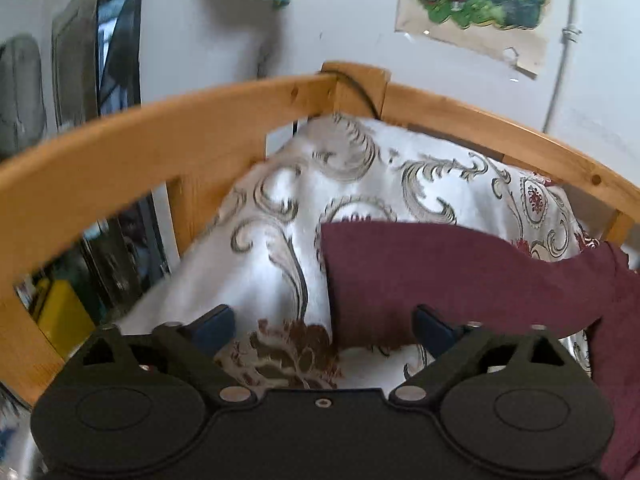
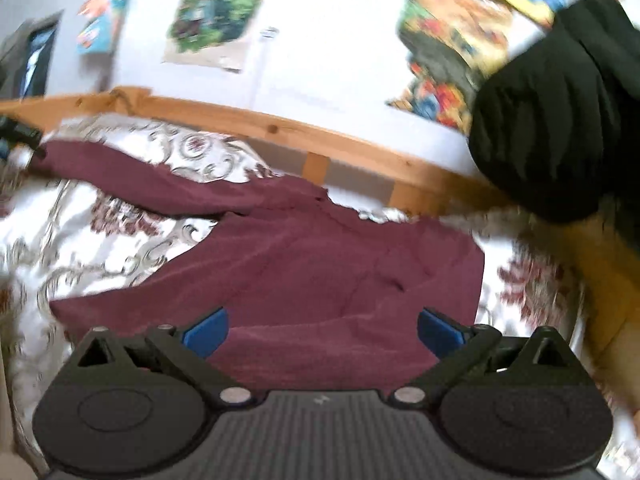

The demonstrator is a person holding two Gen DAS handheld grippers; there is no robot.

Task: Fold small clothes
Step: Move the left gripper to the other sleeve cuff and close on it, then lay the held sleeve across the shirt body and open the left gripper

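A maroon garment [image 2: 304, 256] is laid out on a white bedspread [image 2: 100, 240] printed with grey scrolls and dark red flowers; in the right wrist view nearly the whole piece is seen, its body filling the centre of the picture and one long sleeve stretched away toward 10 o'clock. In the left wrist view only part of it is given — the squared end of a sleeve [image 1: 420, 276] at centre, running off toward 3 o'clock, with more maroon cloth at the frame's edge toward 4 o'clock. The right gripper [image 2: 322, 330] is held above the garment's near hem with its blue pads [image 2: 208, 332] spread wide and nothing caught between them. The left gripper [image 1: 322, 330] is likewise held wide apart, its dark blue pads [image 1: 214, 328] clear of the cloth, the sleeve's end lying beyond the gap. The bedspread is bounded by a pine bed rail [image 1: 132, 148], whose corner post [image 1: 356, 88] at 12 o'clock is shown by the left view alone, along with a window [image 1: 116, 48] at 10 o'clock. Only the right view takes in a dark bundle of cloth [image 2: 552, 120] at 2 o'clock — and, at 9 o'clock, what seems to be a dark gripper tip [image 2: 20, 132] at the sleeve's far end. Coloured posters [image 2: 216, 12] are seen on the white wall in both views, blurred.
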